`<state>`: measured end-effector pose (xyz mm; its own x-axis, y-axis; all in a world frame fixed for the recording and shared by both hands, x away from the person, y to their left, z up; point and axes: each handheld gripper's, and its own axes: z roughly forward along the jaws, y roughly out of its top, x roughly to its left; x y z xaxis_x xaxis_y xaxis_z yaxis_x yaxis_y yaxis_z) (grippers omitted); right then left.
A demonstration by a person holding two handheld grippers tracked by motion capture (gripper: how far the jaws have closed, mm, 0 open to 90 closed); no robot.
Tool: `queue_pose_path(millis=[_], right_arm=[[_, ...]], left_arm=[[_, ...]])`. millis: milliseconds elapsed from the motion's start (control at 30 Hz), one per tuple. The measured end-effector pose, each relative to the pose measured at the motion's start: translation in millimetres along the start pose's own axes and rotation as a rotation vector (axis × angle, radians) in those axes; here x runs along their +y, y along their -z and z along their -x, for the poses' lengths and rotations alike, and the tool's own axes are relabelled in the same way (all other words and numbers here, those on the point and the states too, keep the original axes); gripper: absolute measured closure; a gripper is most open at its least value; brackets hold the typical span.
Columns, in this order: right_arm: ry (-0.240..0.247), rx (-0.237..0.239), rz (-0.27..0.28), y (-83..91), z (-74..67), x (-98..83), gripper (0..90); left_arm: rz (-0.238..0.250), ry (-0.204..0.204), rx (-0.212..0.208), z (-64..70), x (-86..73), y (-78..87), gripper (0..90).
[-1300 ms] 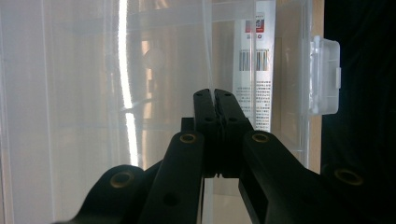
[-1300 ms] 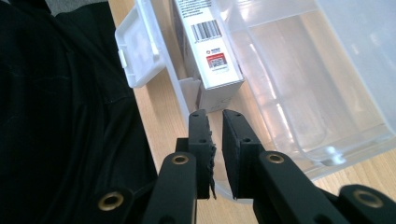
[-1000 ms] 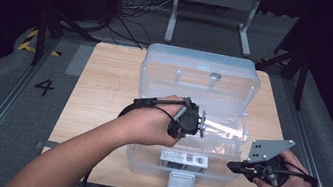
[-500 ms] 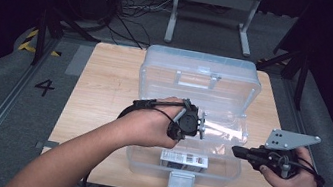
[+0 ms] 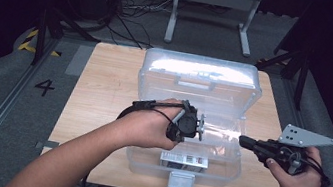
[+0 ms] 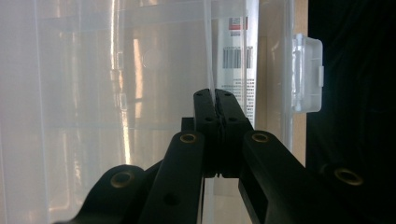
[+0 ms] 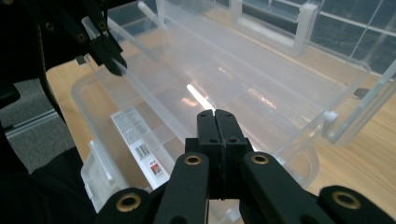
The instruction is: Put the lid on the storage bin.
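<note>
A clear plastic box stands on the wooden table with its lid swung open to the far side. A clear inner tray lies tilted inside it. My left gripper is over the box, shut on the tray's thin rim. The right gripper view shows that left gripper pinching the rim at the tray's far end. My right gripper hovers at the box's right wall, shut, with nothing seen between its jaws.
A white barcode label lies at the front of the box's floor. The front latch hangs open at the table's near edge. Bare wood extends left of the box. Dark stands and cables are on the floor beyond the table.
My right gripper has risen and moved left, from the table's front right corner to the box's right wall. The left gripper has kept its hold and hardly shifted.
</note>
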<state>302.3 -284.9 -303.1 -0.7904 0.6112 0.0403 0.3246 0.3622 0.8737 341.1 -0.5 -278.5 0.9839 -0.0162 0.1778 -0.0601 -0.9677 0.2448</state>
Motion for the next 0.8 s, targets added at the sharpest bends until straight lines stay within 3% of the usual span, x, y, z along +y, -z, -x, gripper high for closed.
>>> queue_pose_path(millis=[433,800], right_arm=[[-0.107,-0.057,0.132,-3.2,18.2,-4.2,90.0],[-0.131,-0.080,0.193,-4.9,27.8,-5.9,90.0]], left_arm=[[0.018,0.017,-0.034,1.5,-4.1,-2.3,88.9],[0.024,0.012,-0.070,3.6,-6.2,-5.9,89.0]])
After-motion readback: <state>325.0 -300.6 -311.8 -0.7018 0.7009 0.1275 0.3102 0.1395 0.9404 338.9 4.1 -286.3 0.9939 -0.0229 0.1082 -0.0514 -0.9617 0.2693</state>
